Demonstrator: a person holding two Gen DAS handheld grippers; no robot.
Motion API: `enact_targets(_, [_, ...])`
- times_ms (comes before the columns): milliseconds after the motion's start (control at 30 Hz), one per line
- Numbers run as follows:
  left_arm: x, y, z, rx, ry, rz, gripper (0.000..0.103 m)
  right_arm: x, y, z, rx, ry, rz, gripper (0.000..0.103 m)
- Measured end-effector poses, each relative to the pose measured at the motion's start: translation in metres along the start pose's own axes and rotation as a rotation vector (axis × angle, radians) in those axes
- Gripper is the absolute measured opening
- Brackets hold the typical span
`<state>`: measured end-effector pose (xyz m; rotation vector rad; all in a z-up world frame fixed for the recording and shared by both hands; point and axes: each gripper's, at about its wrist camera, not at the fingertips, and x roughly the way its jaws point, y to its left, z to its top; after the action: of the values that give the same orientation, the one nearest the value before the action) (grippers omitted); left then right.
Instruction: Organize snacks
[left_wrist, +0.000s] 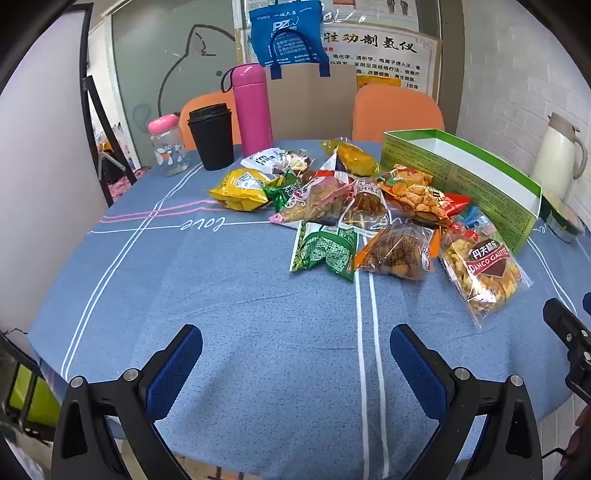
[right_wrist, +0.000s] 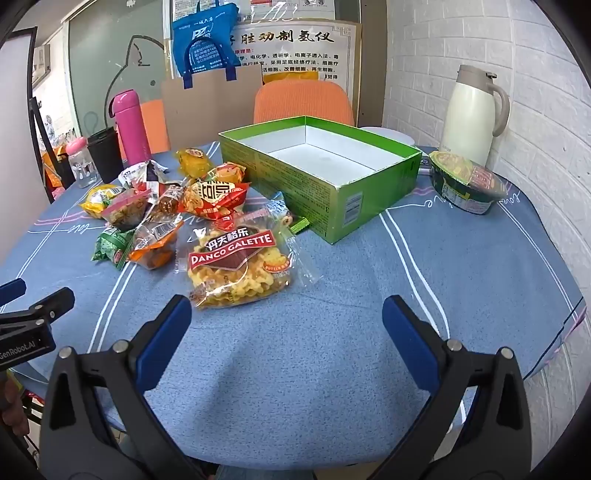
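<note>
A pile of several snack packets lies on the blue tablecloth. Nearest is a clear Danco Galette bag (right_wrist: 236, 267), which also shows in the left wrist view (left_wrist: 480, 269). Beside it are a green packet (left_wrist: 325, 251), an orange-edged packet (left_wrist: 397, 253) and a yellow packet (left_wrist: 242, 188). An open green box (right_wrist: 332, 199) with a white, empty inside stands behind the pile; it also shows in the left wrist view (left_wrist: 465, 177). My left gripper (left_wrist: 295, 363) is open and empty above bare cloth. My right gripper (right_wrist: 286, 332) is open and empty just short of the Danco bag.
A pink flask (left_wrist: 253, 107), a black cup (left_wrist: 210, 134) and a small pink-lidded bottle (left_wrist: 168, 147) stand at the back left. A white jug (right_wrist: 474, 114) and an instant noodle bowl (right_wrist: 467, 181) stand at the back right. Orange chairs (right_wrist: 303, 101) are behind the table.
</note>
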<state>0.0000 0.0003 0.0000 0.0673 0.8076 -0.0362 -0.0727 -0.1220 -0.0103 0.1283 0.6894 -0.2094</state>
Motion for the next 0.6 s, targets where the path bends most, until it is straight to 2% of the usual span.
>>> enact_targets(600, [0.0029, 0.0008, -0.0029, -0.008, 0.018, -0.004, 0.103, 0.0045, 0.0001, -0.0029, 0.01, 0.001, 0.009, 0.103])
